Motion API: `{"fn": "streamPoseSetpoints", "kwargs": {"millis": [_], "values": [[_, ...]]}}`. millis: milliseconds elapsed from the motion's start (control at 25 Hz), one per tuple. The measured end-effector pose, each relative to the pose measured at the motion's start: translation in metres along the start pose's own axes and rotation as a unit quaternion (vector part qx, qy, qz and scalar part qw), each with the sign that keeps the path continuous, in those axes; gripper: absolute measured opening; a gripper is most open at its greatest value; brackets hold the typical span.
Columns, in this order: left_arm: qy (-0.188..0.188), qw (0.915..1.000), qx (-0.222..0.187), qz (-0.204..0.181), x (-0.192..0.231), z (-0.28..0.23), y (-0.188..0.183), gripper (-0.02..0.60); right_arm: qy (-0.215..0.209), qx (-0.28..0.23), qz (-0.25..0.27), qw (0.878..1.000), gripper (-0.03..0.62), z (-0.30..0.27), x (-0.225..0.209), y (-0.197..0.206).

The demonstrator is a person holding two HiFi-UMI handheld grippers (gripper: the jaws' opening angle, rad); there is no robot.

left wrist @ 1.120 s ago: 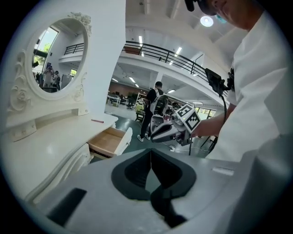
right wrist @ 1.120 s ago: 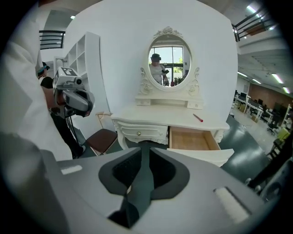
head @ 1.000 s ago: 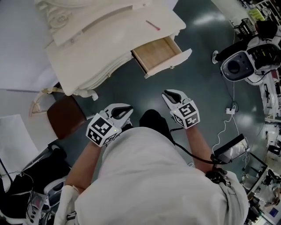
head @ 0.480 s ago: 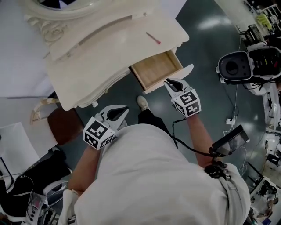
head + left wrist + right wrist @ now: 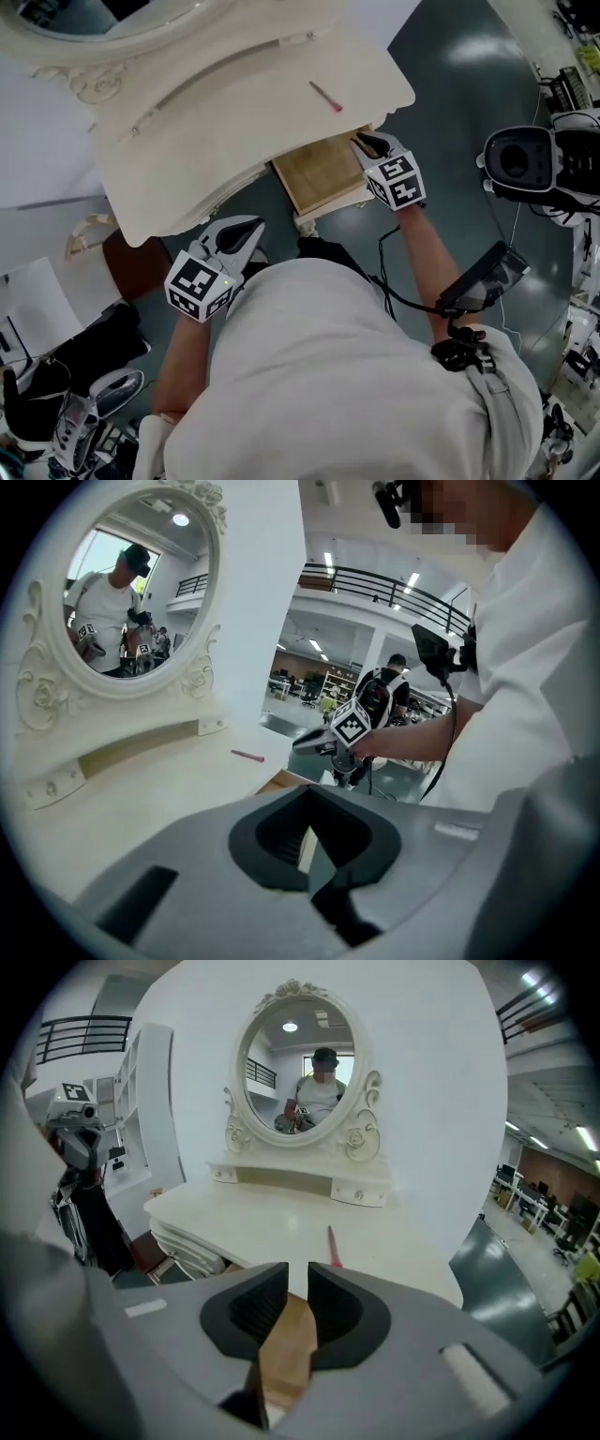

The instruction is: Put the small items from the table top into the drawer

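Table [image 5: 234, 112]: cream-white, glossy, scalloped edge with carved moulding. An oval mirror [image 5: 298, 1058] in a scrolled frame stands at its back.

Drawer [image 5: 319, 173]: pulled out from under the table edge. The floor of the drawer is pale, bare wood and the front panel is white.

Small item: one slim red stick [image 5: 325, 96], straight and thin, with a slightly thicker darker end. It lies flat on the table top, not in the drawer.

Right hand-held gripper [image 5: 367, 142]: white shell with dark ribbed pads, and a cube with black-and-white square markers [image 5: 396, 181] behind the jaws. It hangs over the far right corner of the open drawer, tips pointing at the table edge. In the right gripper view the jaws stand a narrow slit apart, roughly parallel. Nothing is between them; only the drawer's wood shows through the gap. The stick lies just ahead of the tips, up on the table top and clear of them.

Left hand-held gripper [image 5: 248, 228]: same build, with its marker cube [image 5: 197, 284] at the rear. It is held low, beside the table's front edge and outside the drawer. Its jaws are nearly together, leaving a thin sliver of light, and hold nothing. The stick lies well ahead of it and to its right, and the drawer is forward-right.

A brown rounded seat [image 5: 131, 267] stands to the left of the left hand-held gripper. The floor [image 5: 441, 103] is dark grey-green and shiny.
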State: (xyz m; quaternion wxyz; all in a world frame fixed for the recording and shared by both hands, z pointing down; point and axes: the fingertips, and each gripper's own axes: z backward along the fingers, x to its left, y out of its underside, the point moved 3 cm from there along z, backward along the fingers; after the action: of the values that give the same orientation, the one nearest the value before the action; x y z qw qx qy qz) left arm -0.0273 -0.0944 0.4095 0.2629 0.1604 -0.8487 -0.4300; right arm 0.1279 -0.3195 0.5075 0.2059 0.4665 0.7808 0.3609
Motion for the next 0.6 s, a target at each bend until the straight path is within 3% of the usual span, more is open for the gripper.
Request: {"fn": "streamPoseSetpoints", "kwargs": {"millis": [320,600], "values": [[-0.051,0.9980,0.007,0.036,0.018,-0.022,-0.007,0.000,-0.024,0.021,-0.010,0.999,0.087,-0.080,-0.053,0.001],[-0.093,0.9939,0.005,0.059,0.020,-0.007,-0.007,0.000,-0.033,0.035,-0.007,0.999,0.087,-0.118,-0.064,-0.008]]}}
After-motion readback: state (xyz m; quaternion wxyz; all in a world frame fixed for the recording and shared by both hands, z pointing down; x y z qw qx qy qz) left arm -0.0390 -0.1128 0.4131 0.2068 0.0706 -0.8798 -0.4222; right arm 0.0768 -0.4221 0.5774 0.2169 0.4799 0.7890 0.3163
